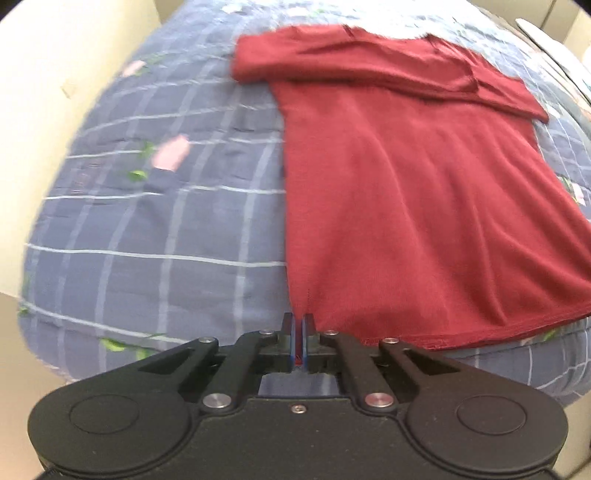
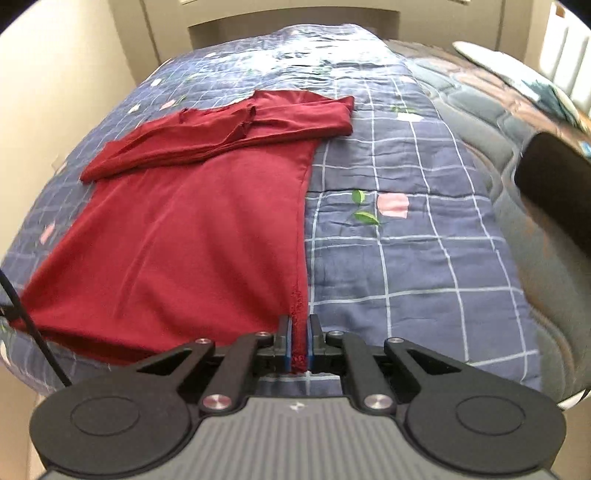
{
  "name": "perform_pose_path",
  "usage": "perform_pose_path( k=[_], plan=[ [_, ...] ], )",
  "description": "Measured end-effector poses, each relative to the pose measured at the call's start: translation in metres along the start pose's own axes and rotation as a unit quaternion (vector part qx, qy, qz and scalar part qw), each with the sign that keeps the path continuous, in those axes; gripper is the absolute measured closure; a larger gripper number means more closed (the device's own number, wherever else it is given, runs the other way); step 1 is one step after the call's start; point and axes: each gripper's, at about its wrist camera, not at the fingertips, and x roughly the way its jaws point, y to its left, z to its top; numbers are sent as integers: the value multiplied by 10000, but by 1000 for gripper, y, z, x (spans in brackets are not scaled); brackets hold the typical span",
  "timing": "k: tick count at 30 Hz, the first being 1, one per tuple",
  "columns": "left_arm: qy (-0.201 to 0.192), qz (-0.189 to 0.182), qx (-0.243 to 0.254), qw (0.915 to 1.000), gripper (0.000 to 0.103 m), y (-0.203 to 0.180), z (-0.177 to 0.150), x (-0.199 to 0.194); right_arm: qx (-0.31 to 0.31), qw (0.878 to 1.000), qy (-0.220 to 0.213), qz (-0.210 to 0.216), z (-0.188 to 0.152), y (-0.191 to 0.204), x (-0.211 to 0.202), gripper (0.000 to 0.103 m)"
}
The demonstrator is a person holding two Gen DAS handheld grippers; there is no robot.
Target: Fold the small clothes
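A dark red long-sleeved shirt [image 1: 424,192] lies flat on the bed, its sleeves folded across the chest at the far end. In the left wrist view my left gripper [image 1: 298,319] is shut on the shirt's near left hem corner, red cloth pinched between the blue pads. In the right wrist view the same red shirt [image 2: 177,236] spreads to the left, and my right gripper [image 2: 299,321] is shut on its near right hem corner, a strip of cloth running down between the fingers. Both corners are lifted slightly off the quilt.
The bed is covered by a blue checked quilt [image 2: 406,236] with pink and green flower prints. A grey padded blanket [image 2: 532,192] lies along the right side, with a dark object [image 2: 557,184] over it. Cream walls and a headboard [image 2: 295,22] surround the bed.
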Motion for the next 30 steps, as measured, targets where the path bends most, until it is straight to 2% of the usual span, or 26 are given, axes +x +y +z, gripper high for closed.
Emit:
perform_pose_path(
  k=[3, 6, 9, 10, 11, 12, 13, 14, 16, 17, 18, 21, 25, 27, 30],
  plan=[
    [-166, 108, -15, 9998, 101, 7, -4, -6, -3, 9999, 143, 26, -5, 1, 13, 95],
    [-147, 190, -4, 9997, 101, 10, -3, 1, -179, 9995, 257, 29, -9, 6, 24, 93],
    [-60, 89, -194, 9998, 99, 14, -4, 17, -340, 9991, 251, 4, -9, 7, 24, 78],
    [-55, 85, -226, 9997, 98, 13, -5, 19, -396, 9989, 244, -20, -9, 7, 23, 67],
    [-74, 111, -228, 9997, 94, 12, -6, 21, -476, 9986, 224, -58, -9, 7, 22, 53],
    [-99, 141, -217, 9996, 88, 11, -8, 21, -590, 9980, 181, -136, -9, 7, 20, 45],
    [-117, 175, -201, 9996, 86, 10, -9, 20, -688, 9974, 141, -175, -9, 8, 18, 32],
    [-135, 233, -201, 9994, 80, 9, -10, 20, -827, 9964, 94, -179, -9, 10, 16, 26],
    [-157, 289, -246, 9992, 61, 10, -13, 18, -1139, 9934, 56, -125, -8, 15, 15, 20],
    [-169, 343, -289, 9988, 44, 11, -14, 17, -1346, 9909, 53, -66, -9, 19, 14, 17],
    [-209, 430, -337, 9983, 33, 12, -15, 15, -1577, 9875, 45, -18, -10, 24, 14, 17],
    [-418, 645, -338, 9965, 19, 12, -18, 6, -2463, 9691, -101, 43, -19, 44, 12, 17],
    [-713, 585, 12, 9957, 11, 6, -22, -7, -3298, 9438, -96, 190, -31, 66, 20, 19],
    [-993, 481, 243, 9936, 2, -1, -24, -14, -3600, 9326, 24, 244, -38, 76, 28, 27],
    [-1314, 308, 670, 9886, 1, -18, -27, -17, -3894, 9209, 93, 143, -48, 85, 40, 34]
  ],
)
